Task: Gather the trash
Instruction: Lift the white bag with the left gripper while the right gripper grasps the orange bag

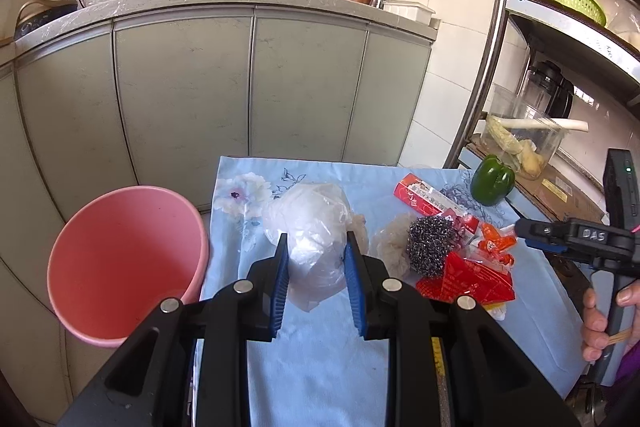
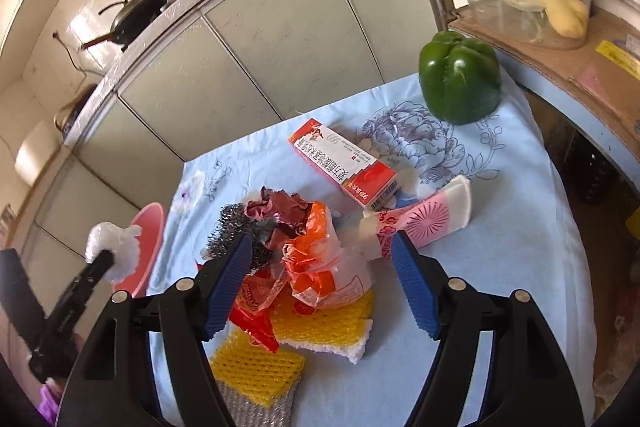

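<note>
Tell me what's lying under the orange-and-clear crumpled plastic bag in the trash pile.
The orange-and-clear crumpled plastic bag lies on a yellow foam mesh pad and red plastic wrapper. Whatever lies beneath its middle is covered.

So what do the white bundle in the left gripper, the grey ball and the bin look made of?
White bundle: thin plastic film, translucent and crinkled. Grey ball: metal wire scourer, judging by its shiny tangled coils. Bin: probably moulded plastic, smooth matte pink.

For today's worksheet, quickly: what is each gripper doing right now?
Left gripper: closed on the crumpled white plastic bag.
Right gripper: open, holding nothing, fingers either side of the orange wrapper.
</note>
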The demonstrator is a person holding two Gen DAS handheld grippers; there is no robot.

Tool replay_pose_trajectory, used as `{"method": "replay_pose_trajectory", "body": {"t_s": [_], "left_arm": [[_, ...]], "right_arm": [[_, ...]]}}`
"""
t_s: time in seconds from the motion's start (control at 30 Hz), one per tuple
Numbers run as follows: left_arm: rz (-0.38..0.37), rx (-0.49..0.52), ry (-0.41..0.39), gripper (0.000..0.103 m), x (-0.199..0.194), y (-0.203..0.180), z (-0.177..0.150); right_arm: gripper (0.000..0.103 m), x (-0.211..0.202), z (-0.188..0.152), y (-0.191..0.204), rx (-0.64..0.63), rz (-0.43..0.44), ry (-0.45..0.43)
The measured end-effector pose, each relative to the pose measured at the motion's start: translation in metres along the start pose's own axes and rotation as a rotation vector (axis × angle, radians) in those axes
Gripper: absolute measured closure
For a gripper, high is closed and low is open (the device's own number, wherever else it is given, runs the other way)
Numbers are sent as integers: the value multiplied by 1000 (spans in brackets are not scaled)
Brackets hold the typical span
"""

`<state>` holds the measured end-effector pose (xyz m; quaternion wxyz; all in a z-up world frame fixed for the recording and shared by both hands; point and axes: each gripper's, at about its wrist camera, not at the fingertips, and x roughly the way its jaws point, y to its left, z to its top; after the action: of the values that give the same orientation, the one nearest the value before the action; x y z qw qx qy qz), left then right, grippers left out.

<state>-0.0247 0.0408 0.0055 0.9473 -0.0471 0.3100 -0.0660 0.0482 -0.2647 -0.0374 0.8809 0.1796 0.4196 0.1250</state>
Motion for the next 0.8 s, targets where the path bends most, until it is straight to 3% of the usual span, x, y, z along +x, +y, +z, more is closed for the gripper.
{"method": "replay_pose_trajectory", "body": {"t_s": [0.1, 0.2, 0.27, 0.3, 0.8], "left_arm": [[12, -4, -7, 78, -10, -1, -3], [15, -17, -11, 78, -19, 0, -6], [22, -21, -20, 78, -25, 0, -8], [25, -24, -25, 78, -28, 1, -9], [5, -51, -92, 78, -48, 25, -7]], "right_arm": [[48, 12, -2, 1, -10, 3, 33], [67, 17, -6, 0, -26, 0, 50], [70, 14, -7, 2, -44, 9, 45], [81, 12, -7, 2, -56, 5, 41], [81, -70, 1, 24, -86, 5, -201]]}}
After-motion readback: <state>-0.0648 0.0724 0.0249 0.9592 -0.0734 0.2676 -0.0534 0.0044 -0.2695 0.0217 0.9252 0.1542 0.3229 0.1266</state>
